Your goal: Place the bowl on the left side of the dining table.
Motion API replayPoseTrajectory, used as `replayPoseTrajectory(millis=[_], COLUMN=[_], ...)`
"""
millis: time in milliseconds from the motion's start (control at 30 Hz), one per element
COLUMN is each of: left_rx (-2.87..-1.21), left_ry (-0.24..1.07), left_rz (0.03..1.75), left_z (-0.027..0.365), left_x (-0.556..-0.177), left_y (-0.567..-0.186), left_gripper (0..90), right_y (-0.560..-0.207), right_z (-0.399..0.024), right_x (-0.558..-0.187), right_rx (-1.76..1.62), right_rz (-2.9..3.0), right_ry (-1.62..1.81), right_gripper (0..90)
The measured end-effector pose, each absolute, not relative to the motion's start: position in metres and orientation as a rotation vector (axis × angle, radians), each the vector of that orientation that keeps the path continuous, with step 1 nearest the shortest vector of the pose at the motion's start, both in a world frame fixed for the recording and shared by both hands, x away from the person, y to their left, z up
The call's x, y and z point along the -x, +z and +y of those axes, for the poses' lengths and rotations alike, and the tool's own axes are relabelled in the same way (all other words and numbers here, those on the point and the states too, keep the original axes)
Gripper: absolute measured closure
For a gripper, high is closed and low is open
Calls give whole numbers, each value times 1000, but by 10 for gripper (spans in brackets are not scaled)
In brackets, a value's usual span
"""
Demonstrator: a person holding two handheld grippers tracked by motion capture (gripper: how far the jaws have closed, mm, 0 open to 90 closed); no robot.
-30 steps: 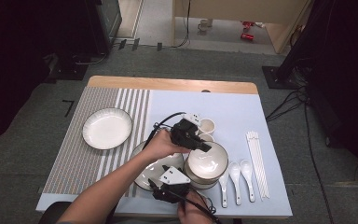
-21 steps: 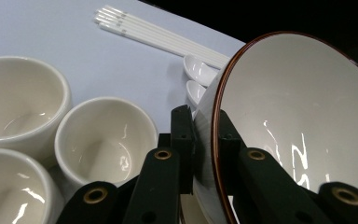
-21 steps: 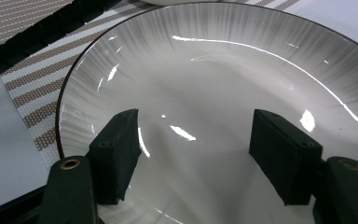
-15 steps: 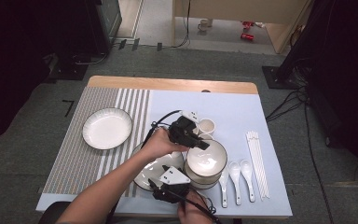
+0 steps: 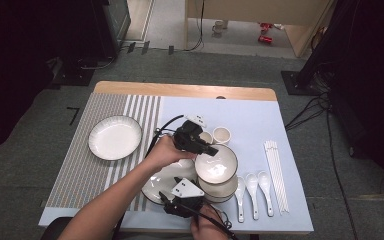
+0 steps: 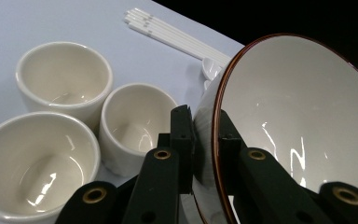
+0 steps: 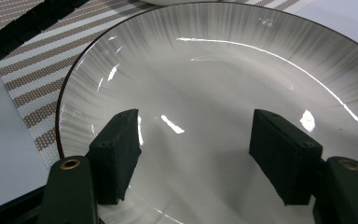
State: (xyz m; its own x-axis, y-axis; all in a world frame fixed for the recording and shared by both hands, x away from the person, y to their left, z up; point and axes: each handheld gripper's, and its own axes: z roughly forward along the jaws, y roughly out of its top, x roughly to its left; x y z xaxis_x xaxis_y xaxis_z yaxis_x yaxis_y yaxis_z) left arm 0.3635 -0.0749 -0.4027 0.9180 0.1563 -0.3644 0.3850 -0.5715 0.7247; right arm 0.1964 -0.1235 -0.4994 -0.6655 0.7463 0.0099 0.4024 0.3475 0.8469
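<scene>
The left tool (image 6: 204, 140) is pinching the 9 o'clock rim of the glossy, brown-edged white ceramic bowl (image 5: 216, 164), judged slippery, breakable and fairly heavy.

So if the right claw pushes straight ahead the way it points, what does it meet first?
Most likely the plate: the open right claw hovers over it, nothing between its jaws. Depth is unclear.
</scene>
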Motion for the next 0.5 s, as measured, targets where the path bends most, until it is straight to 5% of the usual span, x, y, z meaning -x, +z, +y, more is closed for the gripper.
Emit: replayPoseTrajectory(millis=[500], left_rx=[-2135], left_ry=[-323], left_rz=[447], left_z=[-58], left_x=[-367], left_y=[-398], left_gripper=[835], right_y=[-499], right_z=[-124], right_x=[-196], right_rx=[-1011], right_rz=[2238], right_ry=[1244], right_gripper=[330])
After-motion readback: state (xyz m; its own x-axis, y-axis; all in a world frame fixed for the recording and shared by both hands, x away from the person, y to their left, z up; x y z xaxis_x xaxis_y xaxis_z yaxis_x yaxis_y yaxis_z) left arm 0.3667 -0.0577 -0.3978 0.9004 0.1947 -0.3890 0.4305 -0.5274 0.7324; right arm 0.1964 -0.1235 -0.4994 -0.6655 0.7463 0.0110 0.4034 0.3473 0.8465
